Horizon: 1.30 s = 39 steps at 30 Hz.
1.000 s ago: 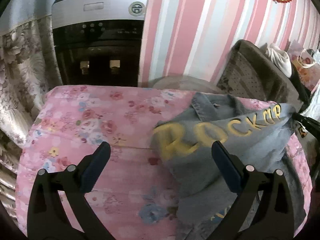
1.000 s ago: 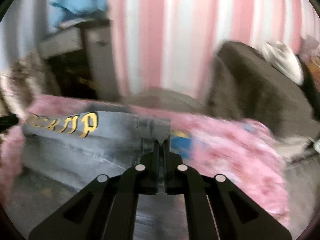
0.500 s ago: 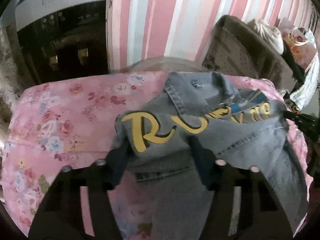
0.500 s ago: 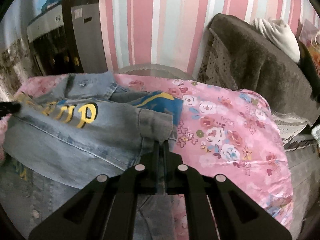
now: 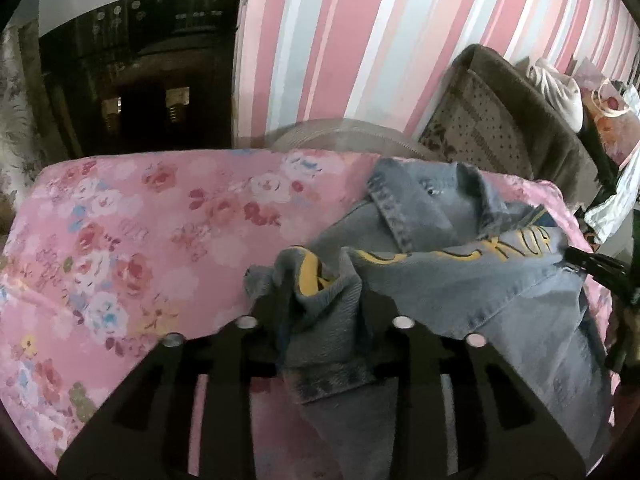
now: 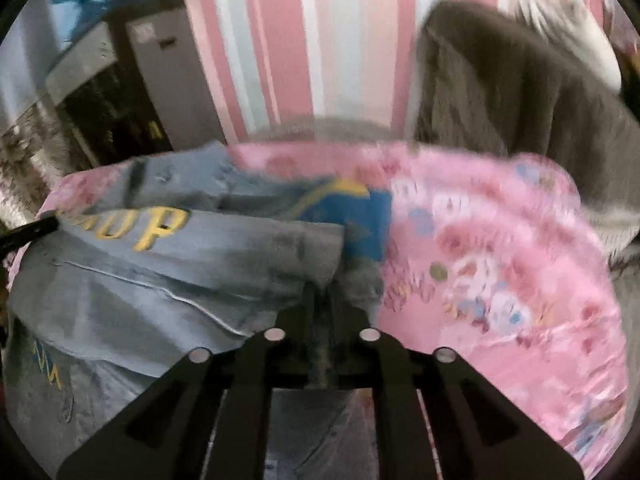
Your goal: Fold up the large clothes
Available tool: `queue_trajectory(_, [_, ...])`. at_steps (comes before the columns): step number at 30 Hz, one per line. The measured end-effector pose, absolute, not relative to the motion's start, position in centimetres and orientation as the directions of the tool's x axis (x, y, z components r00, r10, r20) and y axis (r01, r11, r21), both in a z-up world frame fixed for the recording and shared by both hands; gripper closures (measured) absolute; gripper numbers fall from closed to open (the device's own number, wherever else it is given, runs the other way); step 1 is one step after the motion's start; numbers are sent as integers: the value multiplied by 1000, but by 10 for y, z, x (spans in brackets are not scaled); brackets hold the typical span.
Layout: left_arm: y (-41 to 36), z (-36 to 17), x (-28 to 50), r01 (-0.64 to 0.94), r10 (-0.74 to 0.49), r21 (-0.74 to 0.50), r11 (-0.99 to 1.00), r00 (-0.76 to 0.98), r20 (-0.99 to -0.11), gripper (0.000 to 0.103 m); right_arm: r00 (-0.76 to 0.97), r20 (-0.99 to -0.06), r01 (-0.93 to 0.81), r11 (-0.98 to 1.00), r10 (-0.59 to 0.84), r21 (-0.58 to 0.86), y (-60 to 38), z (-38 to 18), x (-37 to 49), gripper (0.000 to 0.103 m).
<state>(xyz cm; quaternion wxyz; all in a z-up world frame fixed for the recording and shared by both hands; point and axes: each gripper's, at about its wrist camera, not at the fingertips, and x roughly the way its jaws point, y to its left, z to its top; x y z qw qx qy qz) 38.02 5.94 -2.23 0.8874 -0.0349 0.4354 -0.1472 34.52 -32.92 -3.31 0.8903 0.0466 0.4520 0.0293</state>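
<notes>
Left tool [image 5: 322,304], wide a second ago, is closing on a bunched corner of the faded blue denim jacket [image 5: 460,292]; right tool [image 6: 322,300] pinches its other edge, opening slightly. Jacket lies on pink floral bed cover [image 5: 140,240], fold starting.

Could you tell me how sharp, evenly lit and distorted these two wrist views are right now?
Left wrist view: mostly sharp, the denim jacket and floral cover crisp, the dark appliance underlit; fisheye bends the striped wall and blackens the corners. Right wrist view: motion-blurred throughout, the yellow lettering and brown chair smeared, with the same barrel curvature.
</notes>
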Motion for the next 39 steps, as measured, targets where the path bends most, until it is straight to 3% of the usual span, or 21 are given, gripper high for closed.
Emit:
queue_trajectory(4, [65, -5, 356, 222, -243, -129, 966, 622, -745, 30, 640, -754, -30, 985, 148, 168, -344, -17, 324, 87])
queue_trajectory(6, [64, 6, 339, 233, -219, -85, 969, 647, -730, 24, 669, -725, -57, 984, 163, 169, -349, -3, 309, 75])
queue_trajectory(12, [41, 17, 302, 296, -263, -83, 952, 642, -720, 23, 669, -715, -195, 976, 202, 93, -321, 5, 295, 75])
queue_trajectory(17, [13, -10, 298, 299, -219, -34, 954, 609, -762, 32, 628, -752, -227, 972, 200, 69, -298, -15, 306, 78])
queue_trajectory(22, [8, -28, 292, 303, -164, 40, 952, 615, -772, 29, 598, -785, -242, 970, 160, 13, -293, -34, 297, 80])
queue_trajectory(28, [13, -36, 294, 301, -182, 10, 954, 602, -778, 27, 604, -779, -251, 968, 169, 16, -296, -38, 293, 80])
queue_trajectory(33, [21, 0, 298, 298, -247, -64, 952, 630, -737, 28, 657, -730, -242, 970, 188, 32, -302, -8, 303, 79])
queue_trajectory(35, [22, 10, 309, 279, -234, -59, 959, 652, -722, 22, 663, -728, -223, 974, 175, 31, -302, -4, 319, 79])
queue_trajectory(39, [28, 7, 351, 233, -221, -91, 968, 628, -746, 22, 644, -752, -198, 980, 142, 16, -295, -17, 355, 79])
